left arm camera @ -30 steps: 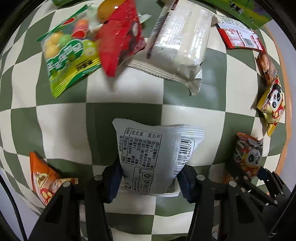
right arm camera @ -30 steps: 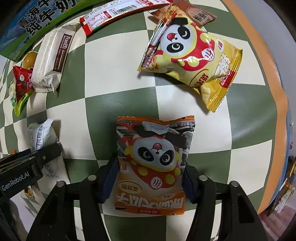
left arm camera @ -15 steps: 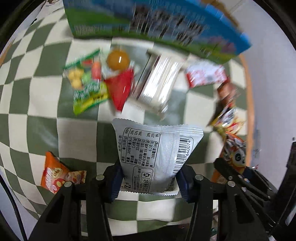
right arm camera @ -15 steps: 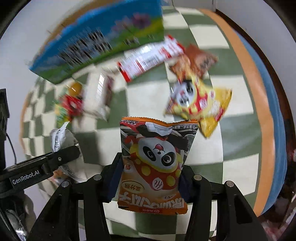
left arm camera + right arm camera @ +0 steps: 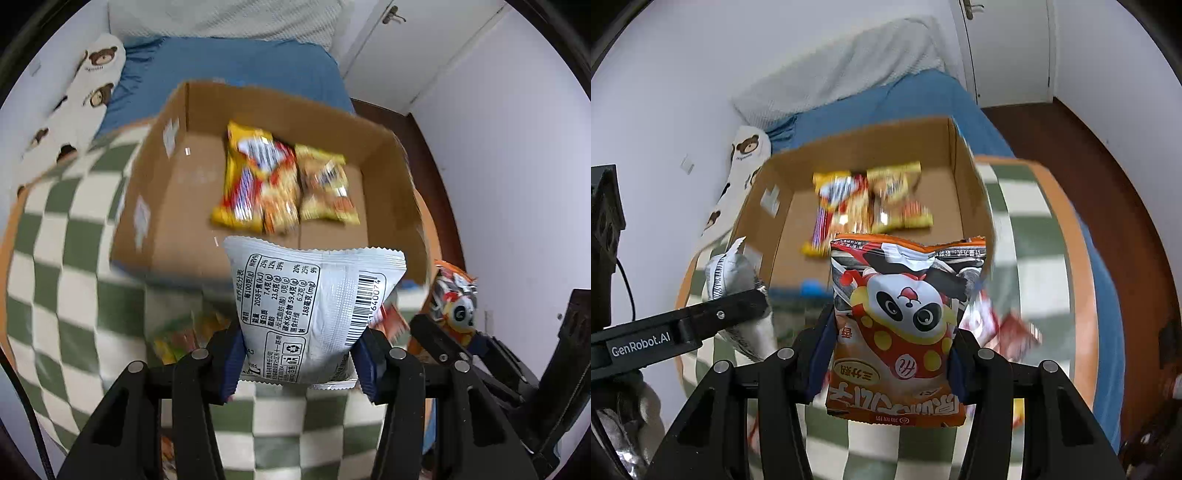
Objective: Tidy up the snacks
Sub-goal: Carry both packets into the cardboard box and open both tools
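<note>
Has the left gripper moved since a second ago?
Yes. The left gripper, shut on the silver packet, has lifted off the checkered table toward the cardboard box.

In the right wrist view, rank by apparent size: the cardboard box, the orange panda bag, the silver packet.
1. cardboard box, largest in the picture.
2. orange panda bag, large partly because it sits close to the camera in the right tongs.
3. silver packet, smallest, but partly hidden by the left tongs, so unsure.

Yellow packets (image 5: 284, 184) in the cardboard box (image 5: 159, 206) are motion-blurred; perhaps three, labels unreadable.
</note>
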Demonstrator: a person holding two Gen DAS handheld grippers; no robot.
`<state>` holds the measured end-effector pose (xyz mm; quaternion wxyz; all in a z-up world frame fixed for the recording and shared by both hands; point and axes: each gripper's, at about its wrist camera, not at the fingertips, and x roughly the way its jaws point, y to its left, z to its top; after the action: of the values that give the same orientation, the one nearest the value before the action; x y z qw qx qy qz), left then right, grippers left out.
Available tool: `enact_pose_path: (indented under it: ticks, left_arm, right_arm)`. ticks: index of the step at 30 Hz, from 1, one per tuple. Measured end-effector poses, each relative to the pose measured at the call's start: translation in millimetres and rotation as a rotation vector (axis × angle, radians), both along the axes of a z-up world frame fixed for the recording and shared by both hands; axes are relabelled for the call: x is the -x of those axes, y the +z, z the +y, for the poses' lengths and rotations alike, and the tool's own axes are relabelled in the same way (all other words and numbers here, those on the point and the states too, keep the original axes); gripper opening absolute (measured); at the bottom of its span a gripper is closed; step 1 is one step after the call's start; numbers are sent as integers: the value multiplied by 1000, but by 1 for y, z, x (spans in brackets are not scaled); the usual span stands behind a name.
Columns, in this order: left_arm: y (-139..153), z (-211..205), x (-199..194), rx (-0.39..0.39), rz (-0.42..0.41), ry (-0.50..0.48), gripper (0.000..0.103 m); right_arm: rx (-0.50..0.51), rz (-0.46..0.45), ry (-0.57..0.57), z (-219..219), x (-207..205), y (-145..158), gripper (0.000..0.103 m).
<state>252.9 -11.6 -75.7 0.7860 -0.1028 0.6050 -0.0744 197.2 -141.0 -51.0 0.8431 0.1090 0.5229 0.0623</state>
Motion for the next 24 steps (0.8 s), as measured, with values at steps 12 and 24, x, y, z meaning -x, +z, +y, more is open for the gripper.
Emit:
enact_pose_path:
  ticks: [12, 24]
  left_arm:
    - [-68, 24, -114, -164, 141, 52, 48]
    - [-137, 36, -119, -198, 285, 43, 53]
  right_arm:
    - [43, 119, 50, 18, -119, -61, 55]
    - [60, 345, 101, 28, -130, -132, 72]
